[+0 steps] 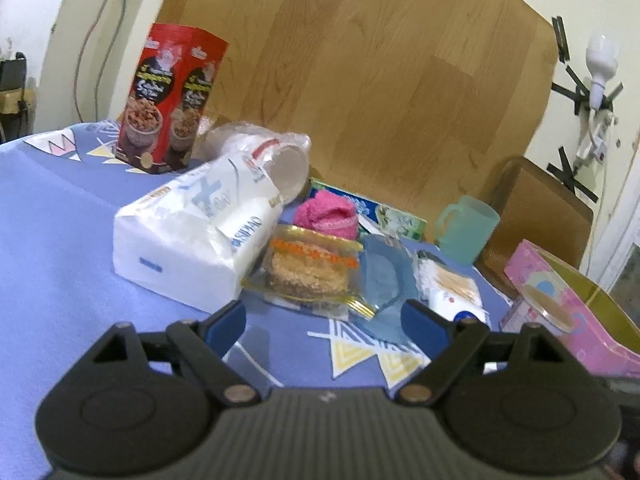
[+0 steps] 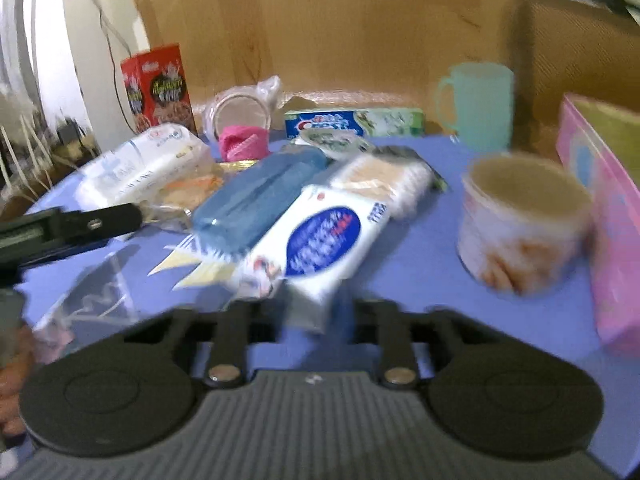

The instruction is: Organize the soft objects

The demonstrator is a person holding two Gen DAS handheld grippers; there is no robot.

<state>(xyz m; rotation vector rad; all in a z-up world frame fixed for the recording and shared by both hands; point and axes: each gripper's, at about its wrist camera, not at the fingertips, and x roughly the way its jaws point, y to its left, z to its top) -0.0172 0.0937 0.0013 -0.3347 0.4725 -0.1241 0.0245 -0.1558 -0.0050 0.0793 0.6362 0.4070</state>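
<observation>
My left gripper (image 1: 324,326) hovers open over the blue tablecloth (image 1: 60,240), with nothing between its blue pads. Just ahead lie a snack bar in a clear bag (image 1: 308,268), a large white tissue pack (image 1: 180,248), a blue plastic case (image 1: 384,276) and a pink knitted cloth (image 1: 326,212). In the blurred right wrist view, my right gripper (image 2: 316,312) is shut at the near end of a white tissue packet with a blue oval (image 2: 320,240). A cotton swab pack (image 2: 384,176) lies behind that packet.
A red cereal box (image 1: 172,96) and bagged plastic cups (image 1: 276,160) stand at the back left. A toothpaste box (image 2: 352,122) and green mug (image 2: 480,104) sit at the back. A round tin (image 2: 520,224) and pink box (image 2: 612,220) are at the right.
</observation>
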